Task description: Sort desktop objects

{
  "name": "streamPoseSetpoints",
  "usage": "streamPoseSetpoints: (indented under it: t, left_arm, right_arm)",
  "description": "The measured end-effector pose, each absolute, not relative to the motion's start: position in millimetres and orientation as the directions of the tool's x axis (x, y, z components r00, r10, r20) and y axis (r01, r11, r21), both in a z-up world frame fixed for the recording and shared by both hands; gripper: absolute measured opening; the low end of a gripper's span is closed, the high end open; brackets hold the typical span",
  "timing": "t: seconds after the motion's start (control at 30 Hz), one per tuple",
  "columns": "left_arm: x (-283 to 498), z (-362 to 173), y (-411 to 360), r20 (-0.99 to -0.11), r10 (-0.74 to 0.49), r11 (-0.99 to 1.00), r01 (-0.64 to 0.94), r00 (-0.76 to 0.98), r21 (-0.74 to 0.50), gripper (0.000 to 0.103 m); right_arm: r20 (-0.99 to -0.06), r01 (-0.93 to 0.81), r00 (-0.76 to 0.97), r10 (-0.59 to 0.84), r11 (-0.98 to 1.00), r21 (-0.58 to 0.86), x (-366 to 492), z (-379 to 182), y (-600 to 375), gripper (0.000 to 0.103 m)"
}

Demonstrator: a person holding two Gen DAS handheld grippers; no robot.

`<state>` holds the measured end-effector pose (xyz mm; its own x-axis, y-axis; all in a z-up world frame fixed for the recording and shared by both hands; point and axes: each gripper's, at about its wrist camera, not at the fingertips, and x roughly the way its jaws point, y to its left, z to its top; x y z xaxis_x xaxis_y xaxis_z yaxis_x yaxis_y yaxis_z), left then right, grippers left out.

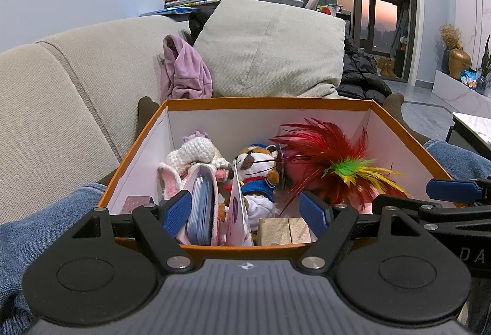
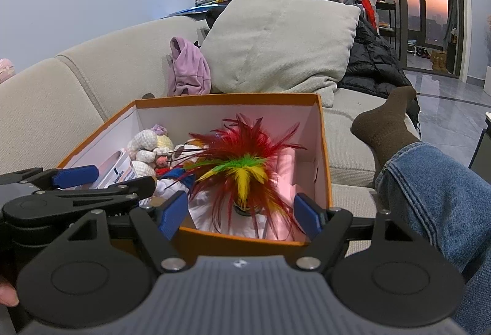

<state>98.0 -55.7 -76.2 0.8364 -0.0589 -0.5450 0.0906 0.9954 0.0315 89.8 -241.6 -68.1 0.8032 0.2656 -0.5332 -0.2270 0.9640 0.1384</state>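
Both grippers hung open and empty at the near rim of the orange box (image 1: pixel 270 103): the left gripper (image 1: pixel 247 215) above a card holder (image 1: pixel 201 209), the right gripper (image 2: pixel 241 212) before the feather shuttlecock (image 2: pixel 242 169). Gripping its base, not the plumes, seemed wisest. Only the left view showed wooden blocks (image 1: pixel 284 231).
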Motion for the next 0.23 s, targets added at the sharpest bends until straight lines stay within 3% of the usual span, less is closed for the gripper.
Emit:
streamPoseSetpoints:
  t: [0.23]
  left_arm:
    - [98.3,-75.9,-56.0,-0.545,-0.058,0.996,0.089,0.836,0.031,0.091]
  right_arm:
    - [-0.533,-0.226,0.804,0.265,0.964,0.138,89.7,-68.1,-241.5,0.077]
